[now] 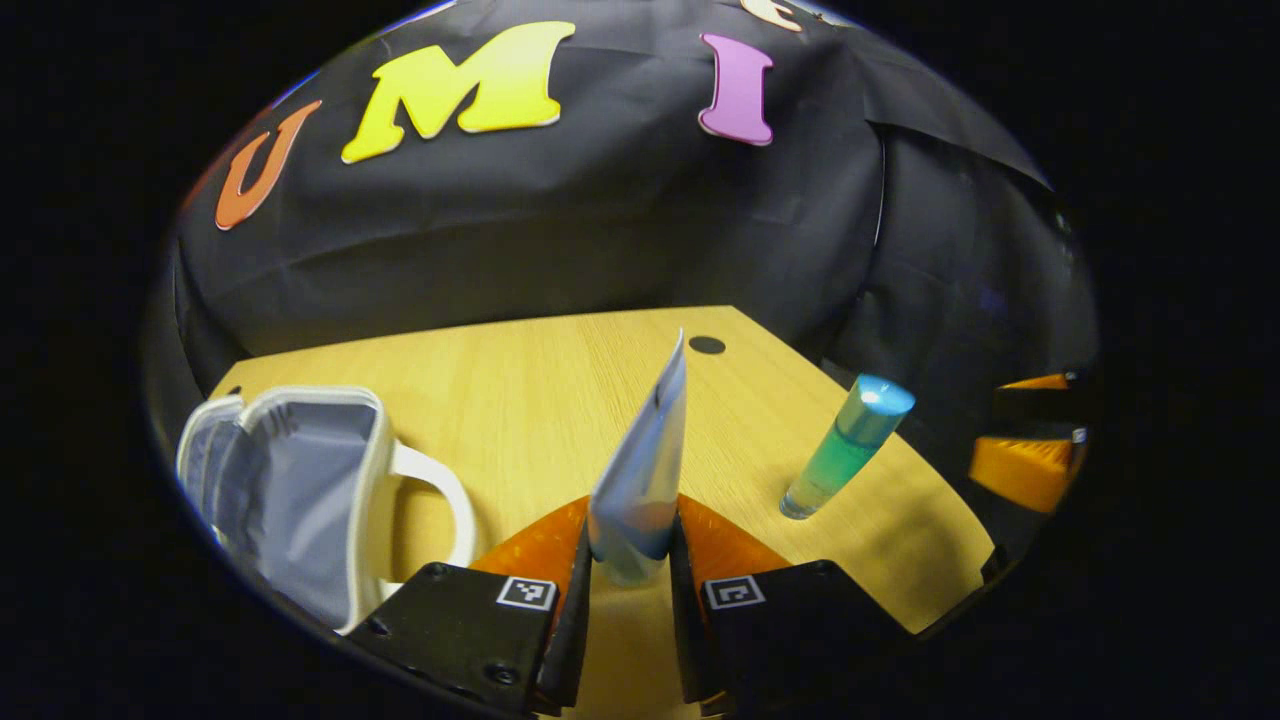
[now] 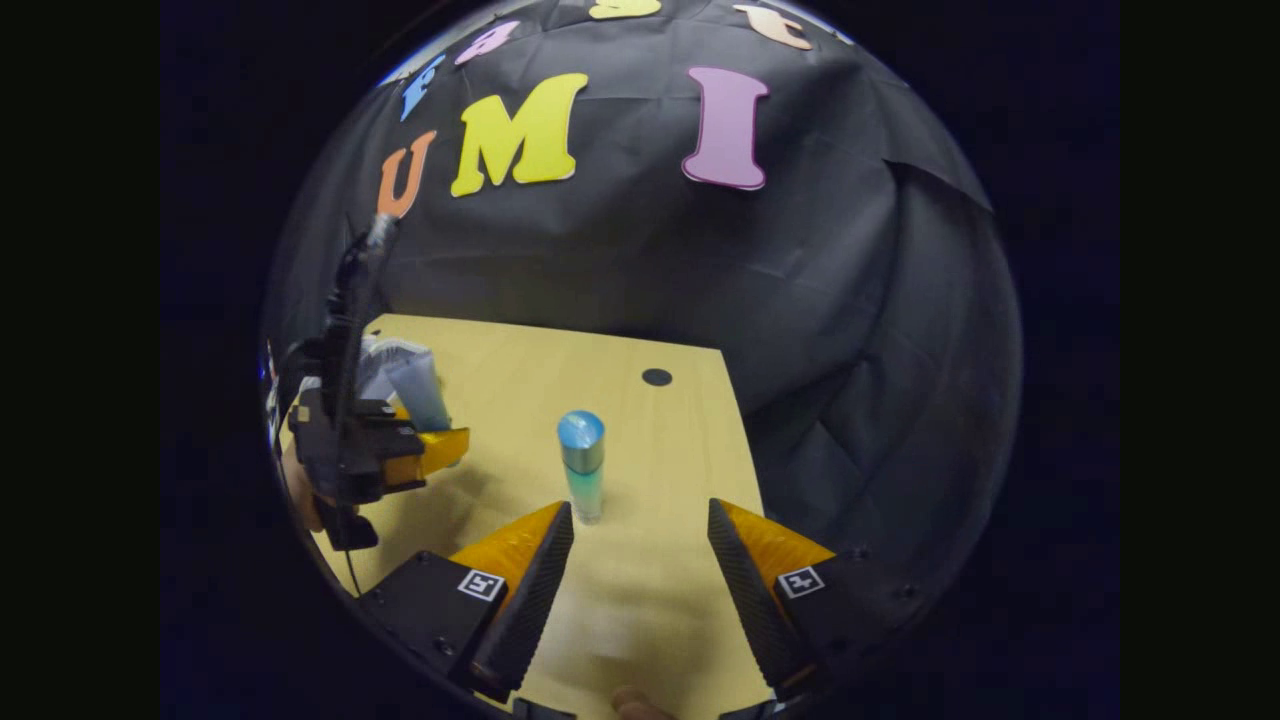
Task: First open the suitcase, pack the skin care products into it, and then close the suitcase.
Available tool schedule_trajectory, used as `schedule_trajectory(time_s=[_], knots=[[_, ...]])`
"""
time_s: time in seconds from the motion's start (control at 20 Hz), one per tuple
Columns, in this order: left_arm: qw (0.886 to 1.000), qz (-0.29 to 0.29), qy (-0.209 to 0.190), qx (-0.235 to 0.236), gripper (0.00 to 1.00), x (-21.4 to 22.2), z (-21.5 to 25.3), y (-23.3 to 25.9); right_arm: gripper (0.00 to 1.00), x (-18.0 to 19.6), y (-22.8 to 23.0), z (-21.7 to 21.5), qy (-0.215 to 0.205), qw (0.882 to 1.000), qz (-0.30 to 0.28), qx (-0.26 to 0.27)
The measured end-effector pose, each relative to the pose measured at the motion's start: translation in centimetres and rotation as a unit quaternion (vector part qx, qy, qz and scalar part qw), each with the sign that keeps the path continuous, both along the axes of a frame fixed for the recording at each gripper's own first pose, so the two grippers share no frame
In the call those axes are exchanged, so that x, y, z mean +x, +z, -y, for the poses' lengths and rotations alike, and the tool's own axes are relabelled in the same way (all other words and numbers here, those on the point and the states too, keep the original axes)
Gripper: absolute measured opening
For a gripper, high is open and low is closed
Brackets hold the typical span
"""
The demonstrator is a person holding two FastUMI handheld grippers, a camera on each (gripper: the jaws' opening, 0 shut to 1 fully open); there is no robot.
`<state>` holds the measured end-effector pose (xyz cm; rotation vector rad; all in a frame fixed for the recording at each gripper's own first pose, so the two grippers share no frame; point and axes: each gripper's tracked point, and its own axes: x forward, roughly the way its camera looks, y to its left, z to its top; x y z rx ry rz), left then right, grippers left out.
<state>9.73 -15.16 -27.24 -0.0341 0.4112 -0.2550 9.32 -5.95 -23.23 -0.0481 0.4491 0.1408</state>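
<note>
In the left gripper view my left gripper (image 1: 632, 545) is shut on a silver-blue squeeze tube (image 1: 645, 455) that points up and away over the wooden table (image 1: 520, 370). The small white suitcase (image 1: 300, 490) lies open at the lower left, its grey lining showing and its handle toward me. A green bottle with a blue cap (image 1: 845, 445) stands on the table to the right. In the right gripper view my right gripper (image 2: 640, 560) is open just short of that bottle (image 2: 582, 465), nothing between its fingers. The left gripper (image 2: 430, 445) with the tube (image 2: 418, 392) shows at the left, held by a hand.
A small dark hole (image 2: 657, 377) marks the table near its far right corner. The table's right edge (image 2: 745, 470) drops off close beside the right gripper. Black cloth walls close the back and right.
</note>
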Motion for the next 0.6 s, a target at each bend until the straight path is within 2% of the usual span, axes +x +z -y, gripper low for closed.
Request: schedule_trajectory(time_s=[0.3,0.6], knots=[[0.998,0.035,0.047,0.023,0.4,-6.0,-6.7,8.3,0.8,4.6,-2.0,-4.2,0.006,1.0,0.009,0.008],[0.991,0.045,0.119,0.033,0.39,-11.8,-16.2,13.2,0.79,7.7,-5.0,-5.5,-0.024,1.0,0.004,-0.011]])
